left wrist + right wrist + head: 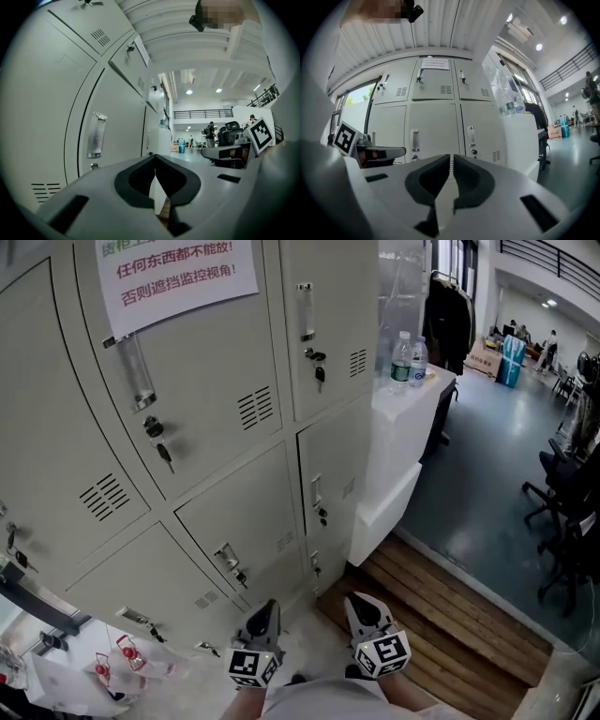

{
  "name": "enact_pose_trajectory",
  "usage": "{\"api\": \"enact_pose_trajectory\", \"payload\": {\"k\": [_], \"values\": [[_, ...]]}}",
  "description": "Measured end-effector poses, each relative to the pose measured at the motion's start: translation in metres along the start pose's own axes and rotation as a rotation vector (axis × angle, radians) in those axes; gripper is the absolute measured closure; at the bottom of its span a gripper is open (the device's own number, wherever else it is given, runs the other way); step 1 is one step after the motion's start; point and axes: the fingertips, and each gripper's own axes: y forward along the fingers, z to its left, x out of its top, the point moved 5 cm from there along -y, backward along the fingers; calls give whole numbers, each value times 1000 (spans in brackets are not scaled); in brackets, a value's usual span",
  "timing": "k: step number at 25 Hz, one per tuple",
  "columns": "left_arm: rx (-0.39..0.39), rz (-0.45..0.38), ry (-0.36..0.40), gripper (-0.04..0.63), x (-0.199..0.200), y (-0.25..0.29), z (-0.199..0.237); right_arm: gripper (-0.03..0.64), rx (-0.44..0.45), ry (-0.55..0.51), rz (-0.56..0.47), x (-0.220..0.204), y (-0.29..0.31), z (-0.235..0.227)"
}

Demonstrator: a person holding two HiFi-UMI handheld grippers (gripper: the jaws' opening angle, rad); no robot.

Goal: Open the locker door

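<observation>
Standing in front of the grey lockers (56, 456), the person holds both tools low and close to the body. The left gripper (269, 607) has its jaws pressed together, with nothing between them. The right gripper (354, 601) is the same, jaws pressed together and empty. Both point toward the lockers, but they are apart from them and touch no door.

Every locker door that I can see is closed. The lower middle locker door (246, 521) is nearest above the grippers, and its handle (225, 559) sits near its lower edge. A key (164, 454) hangs from the lock of the door above it, and this upper door carries a paper notice (173, 273) with red characters.

Just to the right of the lockers stands a white cabinet (398, 442) with two water bottles (401, 357) on top. A wooden platform (441, 610) lies at its foot.
</observation>
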Motion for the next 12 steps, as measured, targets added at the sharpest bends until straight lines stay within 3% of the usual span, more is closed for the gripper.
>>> {"api": "enact_pose_trajectory", "payload": {"k": [2,5,12], "values": [[15,1,-1,586,1,9,1,581,25,8,-2,1,8,-6],[41,8,-7,586,-1,16,1,451,56,22,7,1,16,-15],[82,18,2,586,-1,29,0,440,87,11,21,3,40,-40]]}}
